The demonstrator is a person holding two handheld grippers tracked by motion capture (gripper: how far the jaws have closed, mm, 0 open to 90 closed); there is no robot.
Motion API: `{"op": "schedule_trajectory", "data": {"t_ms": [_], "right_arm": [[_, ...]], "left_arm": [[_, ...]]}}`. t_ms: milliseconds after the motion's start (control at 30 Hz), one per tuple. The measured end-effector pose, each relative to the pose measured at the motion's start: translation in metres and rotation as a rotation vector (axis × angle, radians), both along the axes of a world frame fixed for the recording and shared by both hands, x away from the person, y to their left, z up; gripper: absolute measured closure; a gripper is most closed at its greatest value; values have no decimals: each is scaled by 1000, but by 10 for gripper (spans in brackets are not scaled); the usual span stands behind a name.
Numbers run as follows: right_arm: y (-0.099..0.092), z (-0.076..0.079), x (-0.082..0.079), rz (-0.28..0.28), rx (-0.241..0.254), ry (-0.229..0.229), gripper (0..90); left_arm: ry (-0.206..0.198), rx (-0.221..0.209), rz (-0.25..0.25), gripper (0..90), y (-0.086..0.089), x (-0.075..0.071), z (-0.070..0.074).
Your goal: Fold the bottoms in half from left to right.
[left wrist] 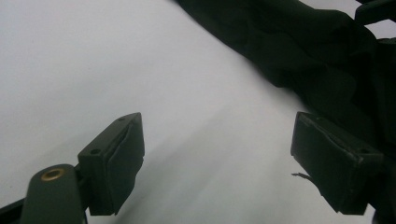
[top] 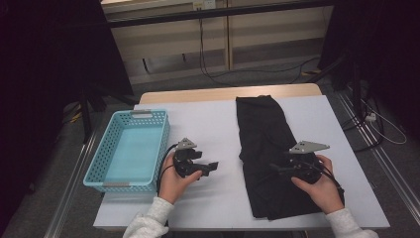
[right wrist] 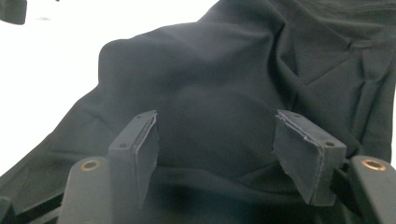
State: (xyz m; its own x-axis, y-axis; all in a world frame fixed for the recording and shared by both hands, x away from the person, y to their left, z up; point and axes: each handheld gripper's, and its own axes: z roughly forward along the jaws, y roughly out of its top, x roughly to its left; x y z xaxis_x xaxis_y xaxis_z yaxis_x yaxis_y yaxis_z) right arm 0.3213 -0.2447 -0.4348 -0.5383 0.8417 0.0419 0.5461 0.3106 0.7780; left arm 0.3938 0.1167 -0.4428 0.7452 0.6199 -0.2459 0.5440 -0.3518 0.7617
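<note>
A black garment (top: 267,148) lies folded lengthwise on the white table top (top: 208,124), right of centre. My left gripper (top: 213,166) rests low over bare table left of the garment, pointing right toward it. In the left gripper view its jaws stand wide apart with nothing between them (left wrist: 217,161), and the garment (left wrist: 299,51) lies beyond. My right gripper (top: 275,168) hovers over the garment's near part, pointing left. In the right gripper view its jaws are apart over the cloth (right wrist: 215,149), with the dark fabric (right wrist: 219,79) bulging just beyond the pads.
A light blue plastic basket (top: 130,148) stands empty at the table's left edge, close to my left hand. Dark stands and cables sit on the floor behind and to the right of the table.
</note>
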Motion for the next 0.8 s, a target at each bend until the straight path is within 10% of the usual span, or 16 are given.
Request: {"op": "schedule_trajectory", "data": {"t_ms": [600, 800], "right_arm": [[42, -1, -21, 211, 16, 15, 393], [60, -14, -24, 280, -99, 49, 431]], "left_arm": [[-3, 13, -4, 150, 4, -1, 0], [-3, 12, 4, 150, 5, -1, 1]]}}
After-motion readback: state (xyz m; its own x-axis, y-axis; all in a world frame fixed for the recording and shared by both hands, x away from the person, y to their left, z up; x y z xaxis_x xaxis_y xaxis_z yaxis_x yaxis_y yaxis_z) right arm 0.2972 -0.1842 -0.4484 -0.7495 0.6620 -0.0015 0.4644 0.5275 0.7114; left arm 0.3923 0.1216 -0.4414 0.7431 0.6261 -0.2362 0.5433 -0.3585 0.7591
